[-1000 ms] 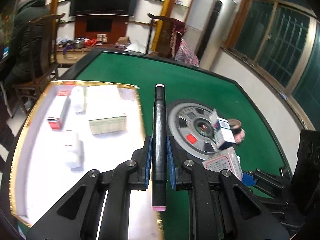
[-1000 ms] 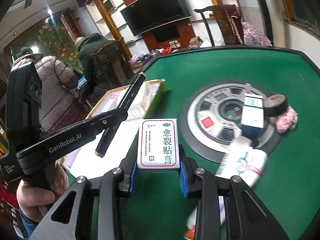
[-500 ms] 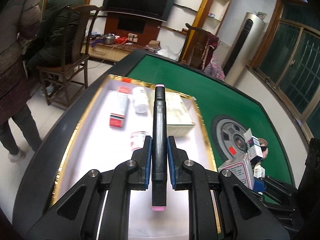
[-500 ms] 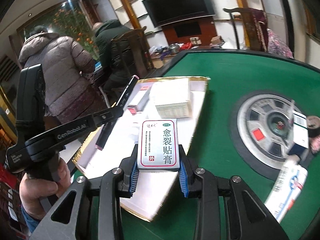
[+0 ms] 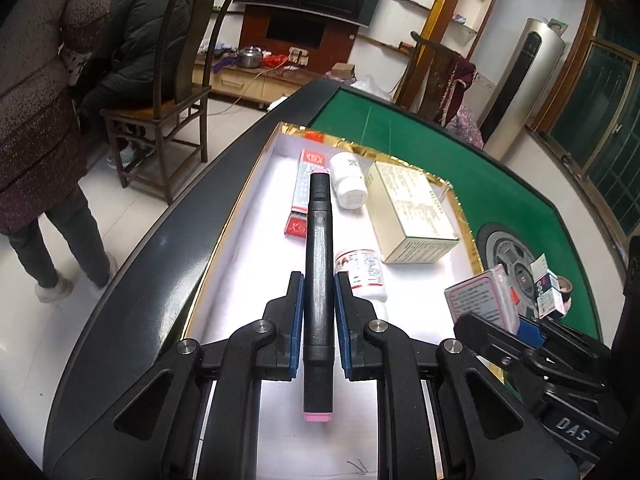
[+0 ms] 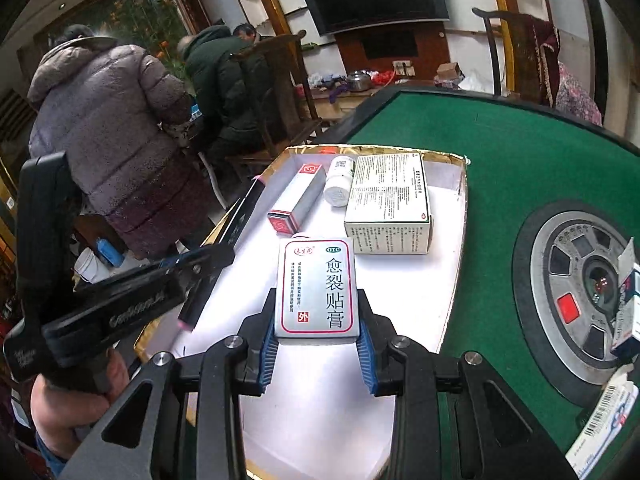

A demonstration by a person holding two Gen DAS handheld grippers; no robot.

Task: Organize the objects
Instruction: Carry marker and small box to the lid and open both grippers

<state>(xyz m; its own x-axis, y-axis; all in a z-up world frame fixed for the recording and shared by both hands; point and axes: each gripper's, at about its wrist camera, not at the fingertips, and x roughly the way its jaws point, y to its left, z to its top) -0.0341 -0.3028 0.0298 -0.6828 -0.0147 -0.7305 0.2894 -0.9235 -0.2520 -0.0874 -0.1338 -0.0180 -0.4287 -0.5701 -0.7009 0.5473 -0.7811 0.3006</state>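
Boxes and bottles lie in the white tray ahead of the left tool: a red-ended box, a white bottle, a big box. The left tool squeezes a black marker with pink ends. In the right view, the right tool grips a flat white box with a red border, over the near tray. A dial sits right on the green surface.
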